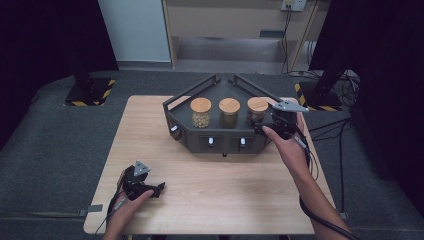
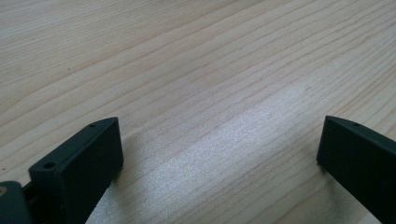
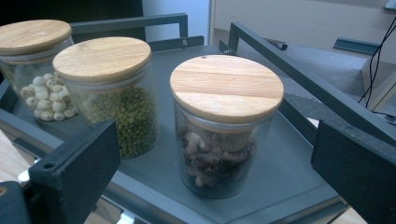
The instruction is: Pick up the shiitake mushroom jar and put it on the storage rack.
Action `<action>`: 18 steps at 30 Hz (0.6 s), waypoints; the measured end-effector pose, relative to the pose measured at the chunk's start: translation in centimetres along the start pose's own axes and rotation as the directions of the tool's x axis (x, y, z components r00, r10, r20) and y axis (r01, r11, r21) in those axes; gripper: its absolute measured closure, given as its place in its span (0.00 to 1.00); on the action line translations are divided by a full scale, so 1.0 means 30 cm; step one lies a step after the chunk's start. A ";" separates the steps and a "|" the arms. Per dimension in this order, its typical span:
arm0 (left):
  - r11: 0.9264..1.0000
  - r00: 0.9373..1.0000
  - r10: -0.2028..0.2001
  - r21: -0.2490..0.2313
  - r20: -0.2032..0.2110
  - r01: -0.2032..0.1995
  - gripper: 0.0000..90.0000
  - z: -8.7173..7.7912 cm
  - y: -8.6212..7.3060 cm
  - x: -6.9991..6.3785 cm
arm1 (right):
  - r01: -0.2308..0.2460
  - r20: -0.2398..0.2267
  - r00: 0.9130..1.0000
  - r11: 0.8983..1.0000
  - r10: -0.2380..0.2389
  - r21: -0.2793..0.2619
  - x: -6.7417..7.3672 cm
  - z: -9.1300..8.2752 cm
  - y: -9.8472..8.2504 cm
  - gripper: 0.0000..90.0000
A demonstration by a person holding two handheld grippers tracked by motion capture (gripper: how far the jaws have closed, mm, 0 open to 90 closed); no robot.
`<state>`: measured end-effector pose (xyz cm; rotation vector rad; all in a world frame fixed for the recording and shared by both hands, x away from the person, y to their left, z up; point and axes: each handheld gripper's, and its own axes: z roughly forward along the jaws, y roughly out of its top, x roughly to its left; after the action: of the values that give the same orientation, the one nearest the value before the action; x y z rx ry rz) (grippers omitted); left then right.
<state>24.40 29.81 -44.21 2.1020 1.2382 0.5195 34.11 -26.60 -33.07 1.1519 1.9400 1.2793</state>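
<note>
Three glass jars with wooden lids stand in a row on a dark metal tray (image 1: 197,142) at the back of the wooden table (image 1: 215,190). The left jar (image 1: 201,113) holds pale round seeds, the middle jar (image 1: 229,113) green beans, the right jar (image 1: 257,110) dark brown pieces. My right gripper (image 1: 266,126) is at the tray's right front corner, open, pointing at the dark-filled jar (image 3: 224,140), which stands just beyond its jaws, untouched. The green-bean jar (image 3: 114,98) and the pale-seed jar (image 3: 37,74) stand to its left. My left gripper (image 1: 159,189) rests open near the table's front left, with bare wood (image 2: 187,70) between its jaws.
The tray (image 3: 294,154) has raised rails along its back and sides and small white knobs on its front wall. Grey carpet surrounds the table. Black stands with hazard tape and loose cables sit on the floor behind, left and right.
</note>
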 end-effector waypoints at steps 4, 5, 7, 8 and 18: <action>1.000 1.000 0.000 0.000 0.000 0.000 0.00 0.000 0.000 0.000 | -0.003 -0.005 1.000 1.000 0.003 -0.001 -0.003 -0.014 -0.009 0.02; 1.000 1.000 0.000 0.000 0.000 0.000 0.00 0.000 0.000 0.000 | -0.005 -0.006 1.000 1.000 0.005 -0.001 -0.004 -0.017 -0.012 0.02; 1.000 1.000 0.000 0.000 0.000 0.000 0.00 0.000 0.000 0.000 | -0.008 -0.008 1.000 1.000 0.008 -0.003 -0.006 -0.023 -0.017 0.02; 1.000 1.000 0.000 0.000 0.000 0.000 0.00 0.000 0.000 0.000 | -0.012 -0.009 1.000 1.000 0.012 -0.004 -0.007 -0.026 -0.019 0.02; 1.000 1.000 0.000 0.000 0.000 0.000 0.00 0.000 0.000 0.000 | -0.021 -0.015 1.000 1.000 0.021 0.000 -0.006 -0.050 -0.050 0.02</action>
<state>24.40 29.81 -44.21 2.1023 1.2379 0.5197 32.47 -27.71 -33.85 1.1680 1.9438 1.3028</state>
